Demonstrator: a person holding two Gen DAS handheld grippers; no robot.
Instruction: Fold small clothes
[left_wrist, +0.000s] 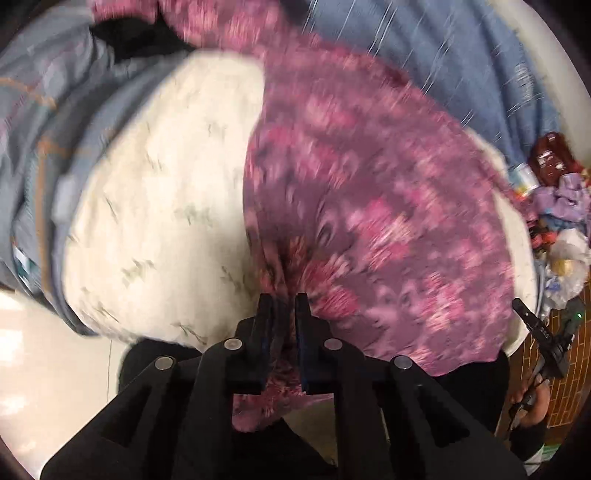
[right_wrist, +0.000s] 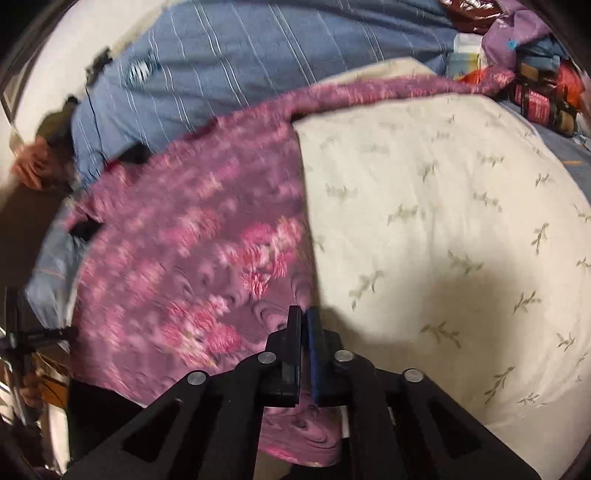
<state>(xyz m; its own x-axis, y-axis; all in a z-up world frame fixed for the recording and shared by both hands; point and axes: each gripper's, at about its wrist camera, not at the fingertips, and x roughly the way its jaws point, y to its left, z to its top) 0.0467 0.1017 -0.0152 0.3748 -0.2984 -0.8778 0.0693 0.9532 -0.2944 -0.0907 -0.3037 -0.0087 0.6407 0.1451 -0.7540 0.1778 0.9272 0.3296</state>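
Note:
A purple and pink flowered garment (left_wrist: 369, 206) lies spread over a cream leaf-print pillow (left_wrist: 166, 206); it is motion blurred. My left gripper (left_wrist: 283, 301) is shut on the garment's near edge, with cloth bunched between its fingers. In the right wrist view the same garment (right_wrist: 192, 240) covers the left part of the cream pillow (right_wrist: 443, 221). My right gripper (right_wrist: 304, 314) is shut on the garment's near right corner. The other gripper shows at the right edge of the left wrist view (left_wrist: 539, 328).
A blue striped bedsheet (right_wrist: 240, 55) lies beyond the pillow. A grey-blue blanket (left_wrist: 48, 122) is on the left. A heap of purple cloth, bottles and bags (left_wrist: 554, 192) sits at the right, also in the right wrist view (right_wrist: 532, 74).

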